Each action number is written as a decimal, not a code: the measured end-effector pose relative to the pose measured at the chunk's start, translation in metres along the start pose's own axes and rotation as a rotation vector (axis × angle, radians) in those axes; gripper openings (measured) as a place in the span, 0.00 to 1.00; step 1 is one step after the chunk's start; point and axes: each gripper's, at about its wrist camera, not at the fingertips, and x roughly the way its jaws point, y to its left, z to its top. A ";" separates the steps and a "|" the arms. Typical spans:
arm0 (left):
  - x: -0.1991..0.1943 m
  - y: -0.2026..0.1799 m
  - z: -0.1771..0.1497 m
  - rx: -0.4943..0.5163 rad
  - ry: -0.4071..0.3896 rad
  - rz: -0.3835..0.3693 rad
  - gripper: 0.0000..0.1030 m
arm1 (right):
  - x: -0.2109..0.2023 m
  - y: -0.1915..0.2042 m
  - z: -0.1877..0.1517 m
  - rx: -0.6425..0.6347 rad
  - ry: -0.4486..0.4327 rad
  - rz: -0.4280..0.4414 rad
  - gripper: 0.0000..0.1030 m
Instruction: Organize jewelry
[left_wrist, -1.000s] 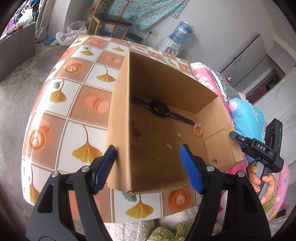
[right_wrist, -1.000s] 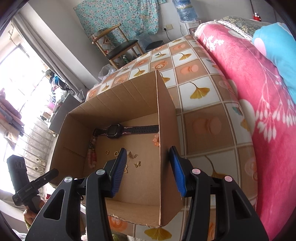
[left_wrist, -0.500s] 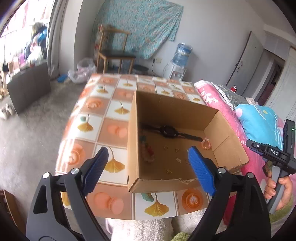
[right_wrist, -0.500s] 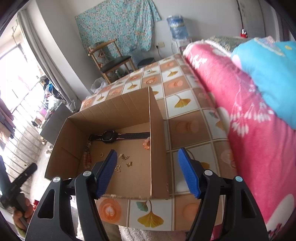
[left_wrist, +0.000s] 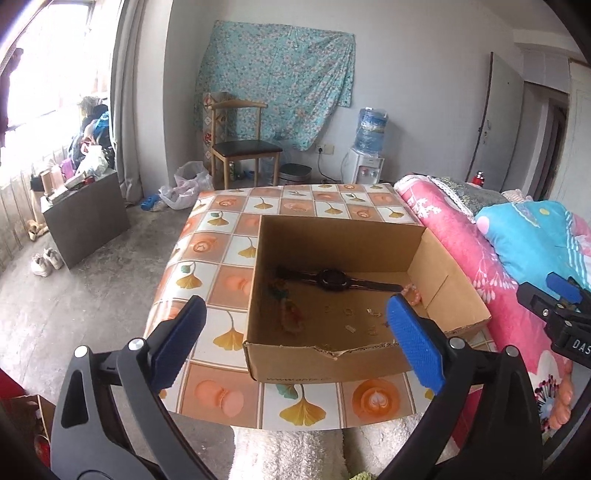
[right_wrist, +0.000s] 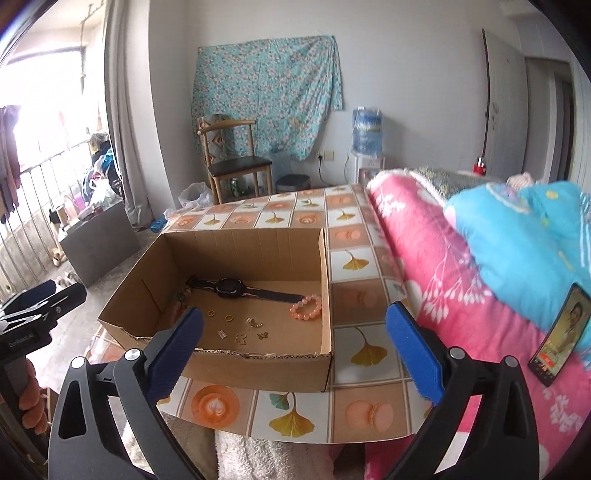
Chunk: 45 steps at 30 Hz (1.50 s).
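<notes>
An open cardboard box (left_wrist: 332, 363) (right_wrist: 258, 365) stands on the tiled table (left_wrist: 218, 288) (right_wrist: 354, 266). Inside lie a black watch (left_wrist: 334, 279) (right_wrist: 231, 286), a pink bead bracelet (right_wrist: 306, 307) (left_wrist: 413, 293), small gold rings (right_wrist: 219, 315), little gold pieces (right_wrist: 255, 330) and a beaded string by the left wall (left_wrist: 290, 314). My left gripper (left_wrist: 297, 343) is open and empty, held back above the box's near edge. My right gripper (right_wrist: 295, 349) is open and empty, also back from the box. Each gripper shows at the edge of the other view (left_wrist: 561, 310) (right_wrist: 29, 314).
A pink and blue bedding pile (right_wrist: 480, 258) lies right of the table, with a phone (right_wrist: 559, 334) on it. A wooden chair (left_wrist: 243, 144), a water dispenser (left_wrist: 369, 147) and a dark cabinet (left_wrist: 85, 218) stand further off on the floor.
Both grippers have pulled back and up from the box, whose walls they straddled, and their jaws have opened wider. The box and jewelry have not moved.
</notes>
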 end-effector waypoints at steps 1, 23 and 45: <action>-0.002 -0.003 -0.001 0.013 -0.007 0.018 0.92 | -0.004 0.004 -0.001 -0.017 -0.015 -0.015 0.94; 0.011 -0.016 -0.023 -0.056 0.165 0.093 0.92 | 0.019 0.011 -0.025 0.061 0.188 -0.025 0.94; 0.027 -0.010 -0.033 -0.063 0.278 0.155 0.92 | 0.051 0.023 -0.039 0.058 0.345 0.001 0.94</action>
